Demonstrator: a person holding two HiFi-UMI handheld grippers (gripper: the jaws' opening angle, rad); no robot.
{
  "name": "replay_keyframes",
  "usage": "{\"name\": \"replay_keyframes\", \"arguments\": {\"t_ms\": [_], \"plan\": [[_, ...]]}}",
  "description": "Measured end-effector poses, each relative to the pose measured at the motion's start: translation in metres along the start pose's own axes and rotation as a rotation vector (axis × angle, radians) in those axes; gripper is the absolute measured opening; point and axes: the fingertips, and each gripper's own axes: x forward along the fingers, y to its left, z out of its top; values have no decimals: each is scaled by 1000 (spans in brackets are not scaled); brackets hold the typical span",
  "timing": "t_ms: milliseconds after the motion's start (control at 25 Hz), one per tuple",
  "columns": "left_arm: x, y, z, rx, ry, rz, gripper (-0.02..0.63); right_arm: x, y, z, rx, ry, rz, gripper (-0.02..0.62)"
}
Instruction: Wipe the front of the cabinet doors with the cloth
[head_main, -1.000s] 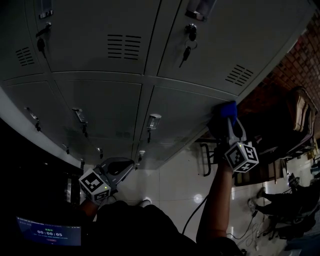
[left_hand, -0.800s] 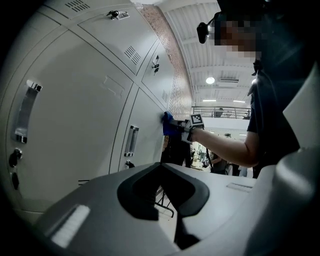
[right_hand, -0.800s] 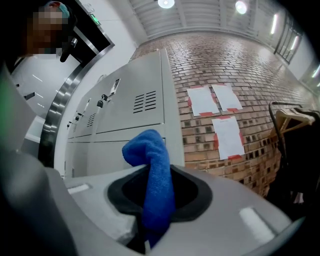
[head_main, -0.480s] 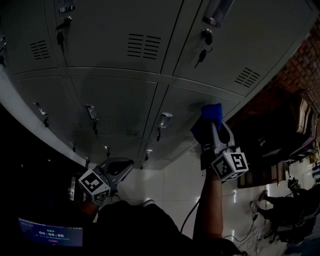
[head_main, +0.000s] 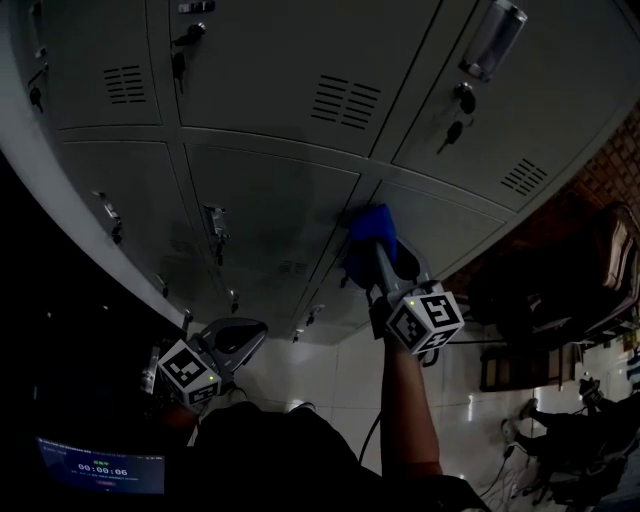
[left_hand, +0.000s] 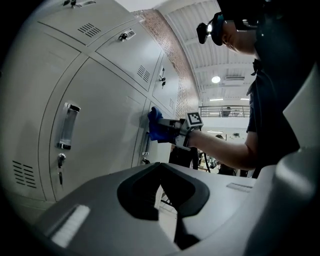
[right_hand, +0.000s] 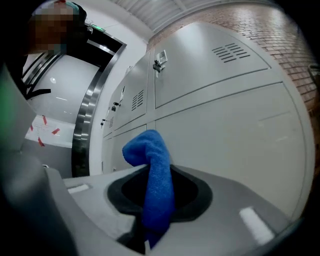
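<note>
The blue cloth (head_main: 368, 228) sits a little right of the middle of the head view, bunched against the front of the grey cabinet doors (head_main: 270, 190). It covers the upright seam between two doors of the lower row. It is clamped in the right tongs (head_main: 374, 248), which are closed on it. In the right gripper view the cloth (right_hand: 152, 175) rises out of the dark notch between the two jaws and folds over to the left at its top. Its lower end hangs down through the tongs (right_hand: 154, 202). In the left gripper view the cloth (left_hand: 155, 125) meets the door face, with the person's bare forearm (left_hand: 220, 150) reaching in from the right.

The left tongs (head_main: 245, 338) are low and left of centre in the head view, well apart from the cloth. In their own view the jaws (left_hand: 165, 195) are drawn together, leaving only a thin slit, with nothing between them.

A brick wall (head_main: 610, 170) borders the cabinet at the right edge.
</note>
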Motion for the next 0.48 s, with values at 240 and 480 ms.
{"name": "replay_keyframes", "arguments": {"t_ms": [240, 480], "plan": [[-13, 7, -3, -6, -1, 35, 2, 25, 4, -16, 30, 30, 0, 81], [-8, 6, -1, -4, 0, 36, 2, 23, 1, -15, 17, 36, 10, 81]]}}
